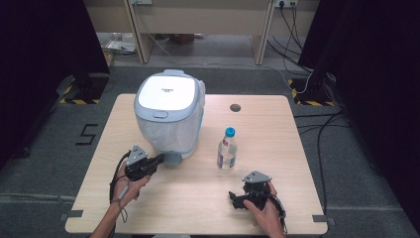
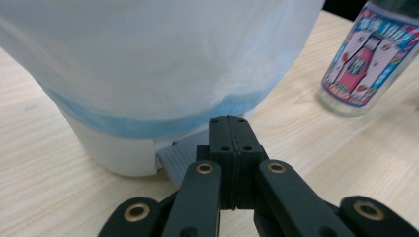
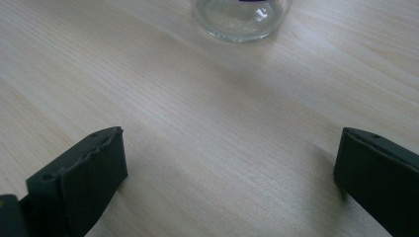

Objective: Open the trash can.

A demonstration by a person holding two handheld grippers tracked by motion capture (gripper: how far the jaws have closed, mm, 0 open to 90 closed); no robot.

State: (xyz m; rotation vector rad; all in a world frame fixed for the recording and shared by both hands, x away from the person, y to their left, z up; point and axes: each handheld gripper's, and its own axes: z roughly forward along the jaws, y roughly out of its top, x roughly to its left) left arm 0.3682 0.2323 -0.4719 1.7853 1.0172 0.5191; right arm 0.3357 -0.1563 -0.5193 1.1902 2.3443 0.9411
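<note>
Left gripper point(image 2: 230, 148), jaws pressed together, points at grey pedal point(image 2: 175, 160) at foot of white bin point(image 1: 168, 114), centre-left of high view. Likely step: press pedal to lift lid; next needs downward push on it. Bottle point(image 1: 227, 151) stands right of bin. Right gripper point(image 3: 230, 173), jaws wide apart, empty, lower right over table point(image 1: 277, 129).
</note>
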